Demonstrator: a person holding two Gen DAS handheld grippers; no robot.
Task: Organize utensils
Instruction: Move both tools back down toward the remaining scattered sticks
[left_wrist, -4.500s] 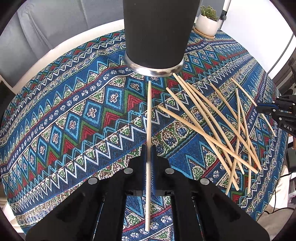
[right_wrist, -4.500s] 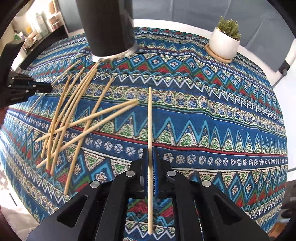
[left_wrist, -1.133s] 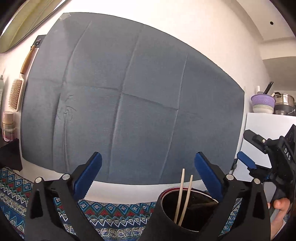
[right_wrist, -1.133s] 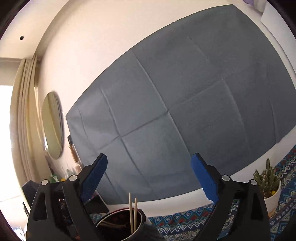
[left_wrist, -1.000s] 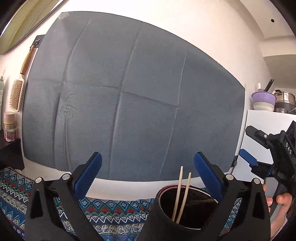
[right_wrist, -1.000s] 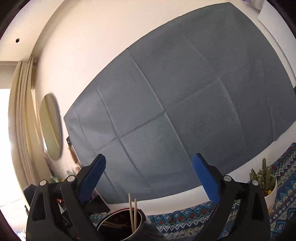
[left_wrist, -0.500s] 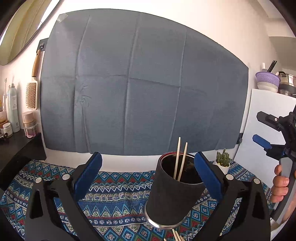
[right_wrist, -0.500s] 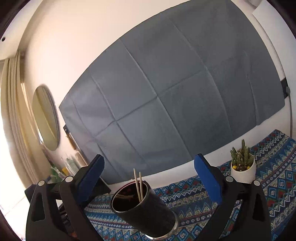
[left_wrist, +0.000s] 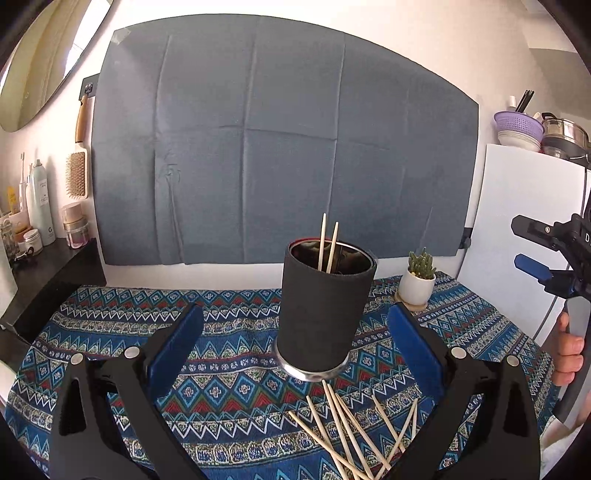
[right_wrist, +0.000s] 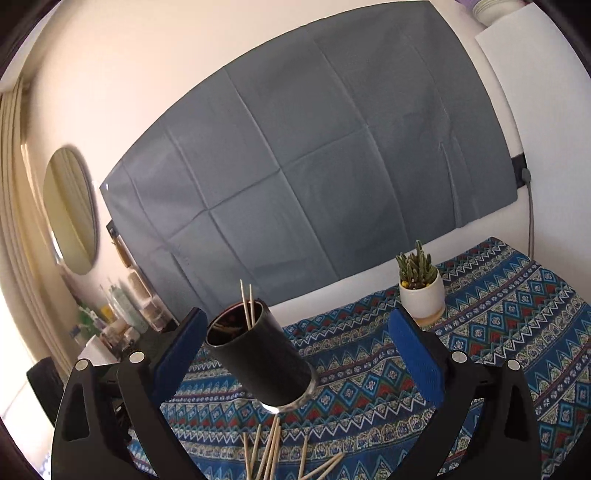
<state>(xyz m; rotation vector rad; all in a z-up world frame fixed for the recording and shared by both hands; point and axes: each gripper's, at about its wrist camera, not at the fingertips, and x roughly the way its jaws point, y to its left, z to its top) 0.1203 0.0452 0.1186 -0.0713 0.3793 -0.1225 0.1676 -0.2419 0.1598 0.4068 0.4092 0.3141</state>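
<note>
In the left wrist view, the left gripper fills the lower part of the frame with its 2 blue-padded fingers spread wide and nothing between them. Centred between and beyond them stands the black cup, upright on the patterned tablecloth, its metal base ring showing at the bottom. 2 chopsticks in the cup rise side by side above its rim, leaning slightly. Just in front of the cup, at lower centre right, the loose chopsticks lie crossed in a heap on the cloth, their far ends almost touching the cup's base. To the right of the cup sits a small potted cactus on a round coaster. At the right edge of the frame the right gripper is seen from the side, held by a hand, with its jaws parted. A grey cloth sheet hangs on the wall behind, and a hairbrush hangs at upper left.

In the right wrist view, the right gripper also has its fingers spread apart and holds nothing. The black cup appears at lower centre left, tilted by the lens, with the 2 sticks standing out of it. Loose chopsticks lie at the bottom centre, near its base. The cactus sits at centre right, well apart from the cup. A round mirror hangs at left.
</note>
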